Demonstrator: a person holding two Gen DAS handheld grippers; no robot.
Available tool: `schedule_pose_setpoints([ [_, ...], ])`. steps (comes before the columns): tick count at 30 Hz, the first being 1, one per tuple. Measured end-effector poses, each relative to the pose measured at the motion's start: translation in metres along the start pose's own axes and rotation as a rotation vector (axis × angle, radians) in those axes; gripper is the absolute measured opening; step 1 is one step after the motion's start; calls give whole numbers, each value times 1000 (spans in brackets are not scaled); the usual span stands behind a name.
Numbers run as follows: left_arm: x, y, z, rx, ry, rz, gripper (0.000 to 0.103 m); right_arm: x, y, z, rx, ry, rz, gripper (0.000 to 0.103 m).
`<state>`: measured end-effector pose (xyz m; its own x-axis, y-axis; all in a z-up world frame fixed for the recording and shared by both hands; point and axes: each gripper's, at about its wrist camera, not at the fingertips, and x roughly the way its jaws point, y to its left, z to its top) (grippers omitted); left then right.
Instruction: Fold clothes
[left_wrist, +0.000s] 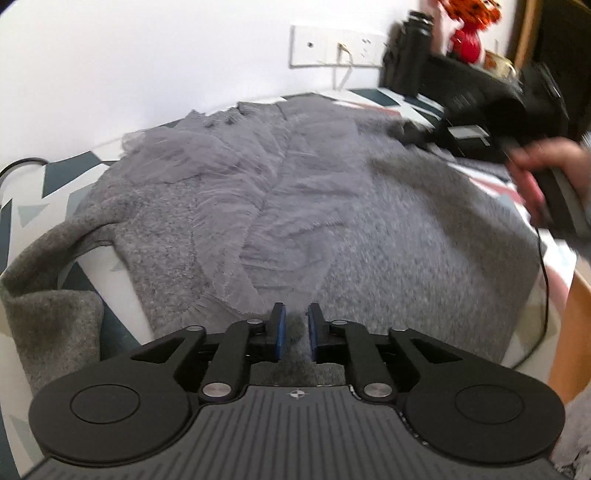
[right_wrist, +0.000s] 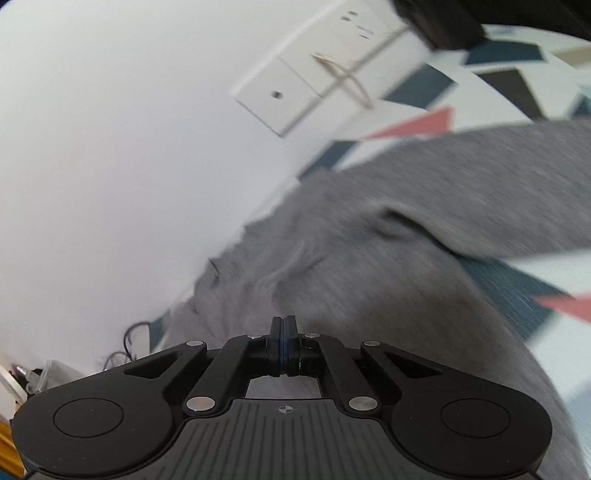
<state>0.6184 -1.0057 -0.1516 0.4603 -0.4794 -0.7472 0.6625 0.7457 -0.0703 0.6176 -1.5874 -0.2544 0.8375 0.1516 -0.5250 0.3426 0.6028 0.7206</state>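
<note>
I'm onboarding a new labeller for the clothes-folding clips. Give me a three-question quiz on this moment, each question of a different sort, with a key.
1. True or false: the right gripper has its pads pressed together with no cloth between them.
2. Multiple choice: the grey sweater lies on
A. a bare wooden floor
B. a cover with a triangle pattern
C. a plain black sheet
3. Fill in: the left gripper has its blue pads standing ____, with a narrow gap over the knit.

Key: 1 true; 2 B; 3 apart
</note>
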Motion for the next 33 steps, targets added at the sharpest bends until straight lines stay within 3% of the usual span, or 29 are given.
schedule_pose_setpoints([
  [1,-2,1,1,-5,-12,1,24,-4,-3,-2,1,10,-15,0],
  [3,-9,4,2,-17,-47,5,43,-10,-5,-4,11,13,-40,0],
  [6,-18,9,1,-51,-100,24,67,-9,3,0,12,15,-24,11],
  [8,-17,17,1,-90,-105,36,67,-5,12,5,2,21,-4,36],
  [11,-3,33,2,-194,-67,28,67,20,45,15,-48,54,16,48],
  [16,11,47,5,-338,-49,-4,64,88,109,16,-132,151,-2,63],
  [19,6,39,6,-276,-81,-58,45,136,145,17,-189,200,-57,64],
  [21,7,33,7,-229,-66,-69,41,164,160,21,-237,213,-151,65],
  [22,8,31,7,-223,-60,-75,41,178,166,22,-260,220,-200,62],
  [24,11,31,3,-273,-54,-93,41,196,171,23,-303,283,-233,30],
  [25,13,31,1,-302,-51,-103,41,198,170,23,-315,304,-237,2],
  [28,16,31,-2,-343,-56,-147,41,164,162,27,-339,242,-159,1],
  [29,15,30,-3,-321,-65,-157,37,148,159,29,-344,207,-128,0],
  [30,15,29,-3,-303,-69,-168,25,131,152,31,-335,172,-95,0],
  [31,14,28,-2,-291,-64,-181,19,114,143,34,-309,143,-67,0],
  [33,11,27,1,-267,-53,-206,16,87,121,41,-226,113,-49,0],
])
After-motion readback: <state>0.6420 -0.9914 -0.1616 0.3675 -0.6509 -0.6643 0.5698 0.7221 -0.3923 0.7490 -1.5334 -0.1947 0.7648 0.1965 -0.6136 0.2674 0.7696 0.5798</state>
